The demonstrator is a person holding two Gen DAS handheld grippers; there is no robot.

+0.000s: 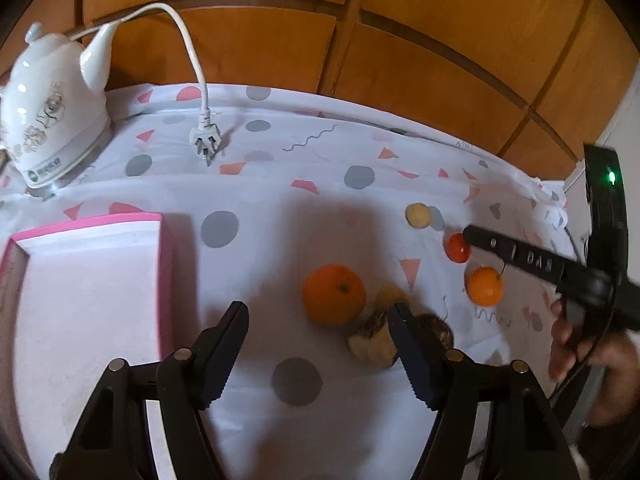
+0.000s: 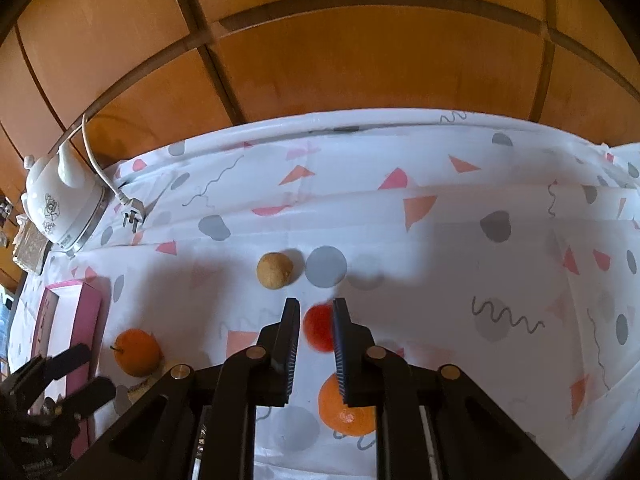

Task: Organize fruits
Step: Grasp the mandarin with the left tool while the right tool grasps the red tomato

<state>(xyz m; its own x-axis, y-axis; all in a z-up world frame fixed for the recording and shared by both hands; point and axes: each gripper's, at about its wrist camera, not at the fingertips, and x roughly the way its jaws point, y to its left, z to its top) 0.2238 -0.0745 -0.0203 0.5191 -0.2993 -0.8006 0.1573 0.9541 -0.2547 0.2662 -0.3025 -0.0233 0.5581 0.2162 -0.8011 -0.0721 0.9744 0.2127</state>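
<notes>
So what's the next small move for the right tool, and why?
Probably a short lift straight up. The right tool looks shut on the red fruit, which sits low at the tablecloth with a small orange close beside it. Lifting first should clear both before any carry toward the pink box.

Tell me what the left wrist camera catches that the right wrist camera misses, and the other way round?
Only the left wrist view: the person's hand holding the right gripper, a green light on that tool, and the inside of the pink box.
Only the right wrist view: a brown woven item beside the kettle, and a close look at the small red fruit pinched between the right gripper's fingers.
Both: kettle, plug, pink box, large orange, small orange, tan round fruit, red fruit, patterned tablecloth.
</notes>
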